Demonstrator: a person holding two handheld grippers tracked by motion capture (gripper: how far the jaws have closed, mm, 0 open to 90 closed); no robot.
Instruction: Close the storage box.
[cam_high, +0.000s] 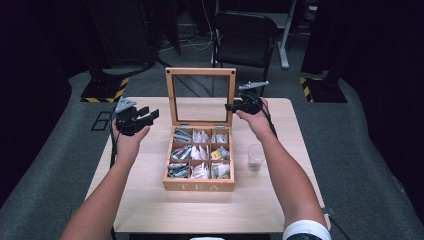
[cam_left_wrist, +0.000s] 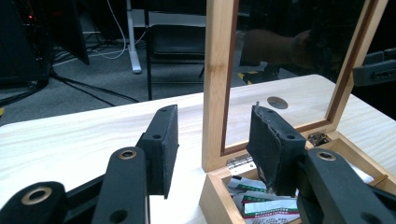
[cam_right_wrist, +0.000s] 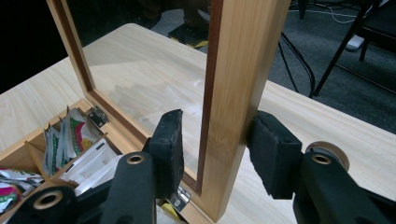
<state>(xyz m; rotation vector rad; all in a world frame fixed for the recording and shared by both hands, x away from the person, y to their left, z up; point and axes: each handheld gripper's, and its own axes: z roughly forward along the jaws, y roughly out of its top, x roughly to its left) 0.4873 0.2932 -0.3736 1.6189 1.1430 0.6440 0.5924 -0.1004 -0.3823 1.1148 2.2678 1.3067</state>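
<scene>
One light wooden tea box (cam_high: 199, 186) with "TEA" on its front wall stands in the middle of one pale wooden table (cam_high: 150, 200), and its wood-framed glass lid (cam_high: 170, 95) is raised upright on two small metal hinges. Inside, the box is split into nine compartments, three rows of three, each holding paper tea bags (cam_high: 200, 152) (too small and crowded to count one by one). Two hand-held black grippers are at the lid, one on each side. The right gripper (cam_right_wrist: 215, 144) straddles the lid's side post: in its own view one black foam pad touches the outer face of the wood while the other pad stands just off the glass side, so the lid frame sits between the jaws without a full clench. The left gripper (cam_left_wrist: 212, 140) is held near the lid's other side post, its jaws parted; in its view the post appears between the two pads, but neither pad touches it and nothing is grasped. One small clear plastic cup (cam_high: 255, 158) stands on the table just to the right of the box, beside the person's right forearm. One dark folding chair (cam_high: 245, 37) stands on the grey floor beyond the table.
</scene>
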